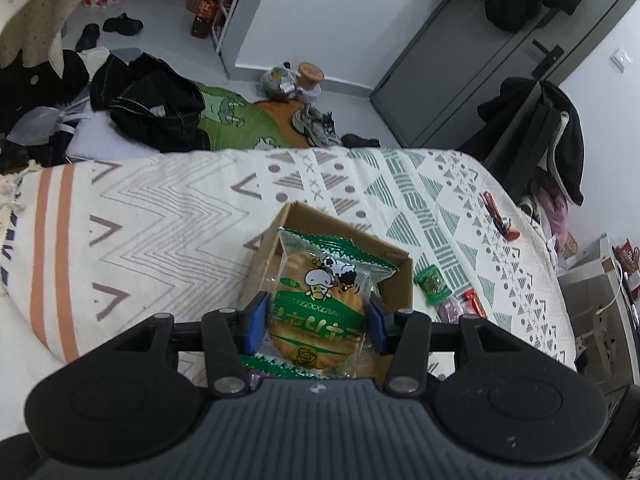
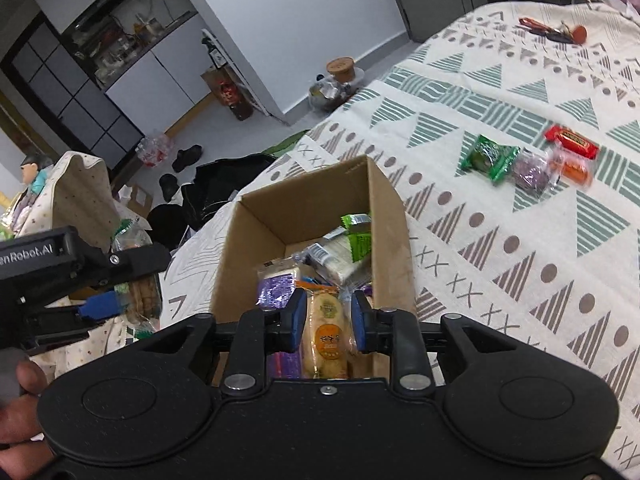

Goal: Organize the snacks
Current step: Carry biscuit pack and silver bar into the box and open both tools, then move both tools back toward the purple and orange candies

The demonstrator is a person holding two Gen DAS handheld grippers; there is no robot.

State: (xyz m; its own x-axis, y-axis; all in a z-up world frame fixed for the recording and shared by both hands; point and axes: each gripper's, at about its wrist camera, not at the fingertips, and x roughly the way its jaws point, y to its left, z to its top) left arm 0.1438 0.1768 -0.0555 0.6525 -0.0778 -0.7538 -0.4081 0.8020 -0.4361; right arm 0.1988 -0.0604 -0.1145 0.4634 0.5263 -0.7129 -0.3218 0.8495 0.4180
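My left gripper (image 1: 316, 322) is shut on a green-edged biscuit packet (image 1: 320, 280) with a cartoon figure, held just in front of the cardboard box (image 1: 400, 276). My right gripper (image 2: 329, 320) is shut on an orange-labelled biscuit packet (image 2: 325, 332) above the near end of the open box (image 2: 386, 208). Inside the box lie a purple packet (image 2: 276, 288), a green packet (image 2: 356, 232) and white ones. In the right wrist view the green-edged packet (image 2: 132, 236) hangs left of the box, beside a blue pad (image 2: 100, 305) of the other gripper.
Loose snacks lie on the patterned cloth (image 2: 520, 280) right of the box: a green one (image 2: 490, 158), a purple one (image 2: 530, 174), an orange one (image 2: 574, 170) and a red one (image 2: 572, 140). Keys (image 2: 552, 30) lie farther back. A hand (image 2: 20, 400) is at lower left.
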